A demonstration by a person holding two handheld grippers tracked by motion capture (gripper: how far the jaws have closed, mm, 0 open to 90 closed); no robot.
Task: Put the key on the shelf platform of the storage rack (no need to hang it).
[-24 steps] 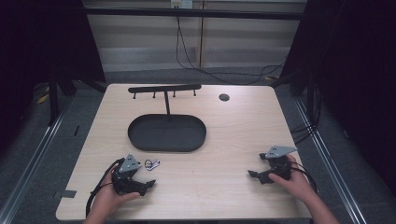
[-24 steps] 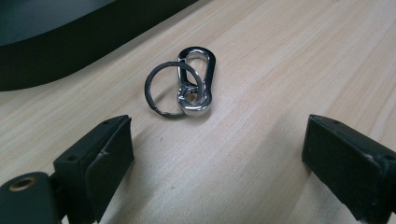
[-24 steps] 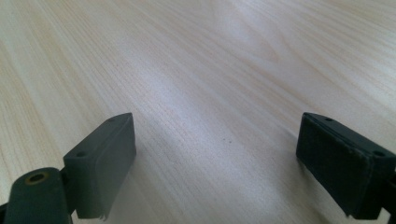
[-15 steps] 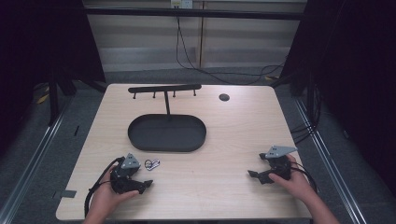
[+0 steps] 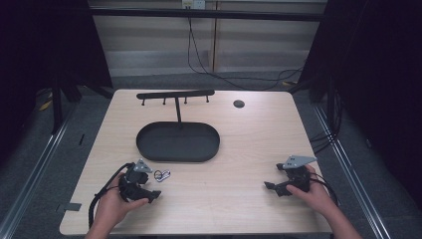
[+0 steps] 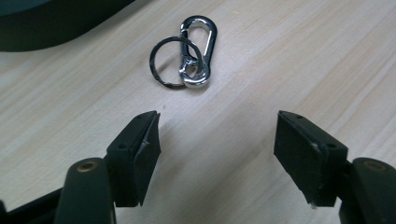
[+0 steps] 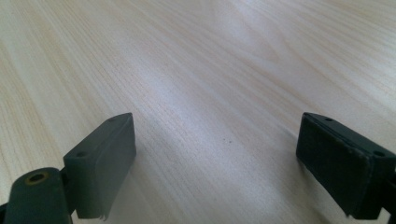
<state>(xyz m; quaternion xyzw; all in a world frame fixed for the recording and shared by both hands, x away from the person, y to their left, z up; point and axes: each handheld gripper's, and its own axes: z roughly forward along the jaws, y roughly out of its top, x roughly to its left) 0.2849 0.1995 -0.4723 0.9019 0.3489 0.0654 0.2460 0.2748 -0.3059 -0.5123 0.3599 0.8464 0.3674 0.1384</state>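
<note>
A silver carabiner [image 6: 198, 51] clipped to a dark key ring [image 6: 161, 70] lies flat on the wooden table, just ahead of my left gripper [image 6: 217, 140]. That gripper's jaws stand wide open with only bare wood between them. From above, the carabiner and ring [image 5: 162, 175] rest beside the left gripper [image 5: 152, 191], close to the near rim of the black oval tray [image 5: 149, 149]. My right gripper [image 7: 217, 149] is open over bare table; in the high view the right gripper [image 5: 272, 187] sits low at the front right, held by a hand.
Behind the tray stands a black rack [image 5: 175, 94] on a post, with several small hooks along its bar. A small dark disc [image 5: 239, 103] lies at the back of the table. Cables trail from both grippers toward the front edge.
</note>
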